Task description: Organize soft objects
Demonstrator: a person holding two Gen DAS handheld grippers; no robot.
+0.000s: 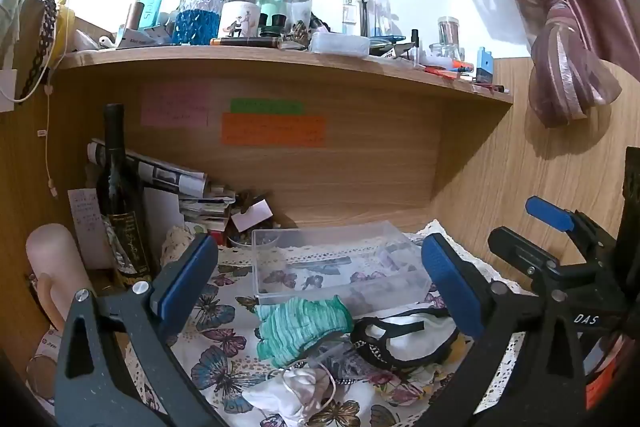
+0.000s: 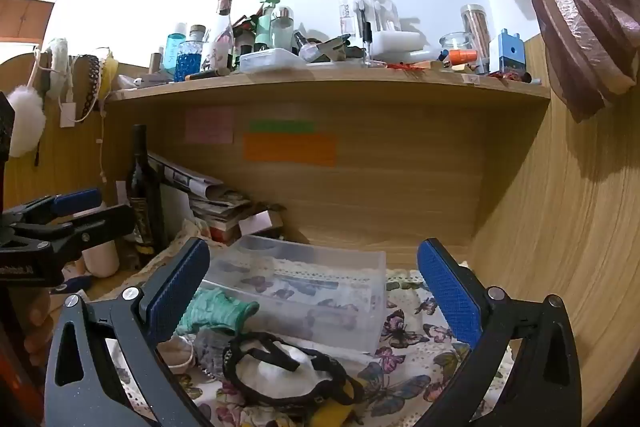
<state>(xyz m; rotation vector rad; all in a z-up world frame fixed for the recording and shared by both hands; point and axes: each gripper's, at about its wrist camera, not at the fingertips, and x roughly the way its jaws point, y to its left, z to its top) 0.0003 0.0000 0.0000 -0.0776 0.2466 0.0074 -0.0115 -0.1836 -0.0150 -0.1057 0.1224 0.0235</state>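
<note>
Home bedroom nook, cluttered toiletry shelf (image 1: 280, 61), pink curtain (image 1: 560, 27), butterfly tablecloth (image 1: 224, 367)

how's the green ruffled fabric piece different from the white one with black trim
The green ruffled piece is mint-striped all over and bunched in a crumpled heap, touching the clear plastic box. The white piece with black trim is plain white edged with black straps, spread flatter, and lies nearer the cameras. Both are small soft items lying loose on the butterfly cloth, ungripped.
</note>
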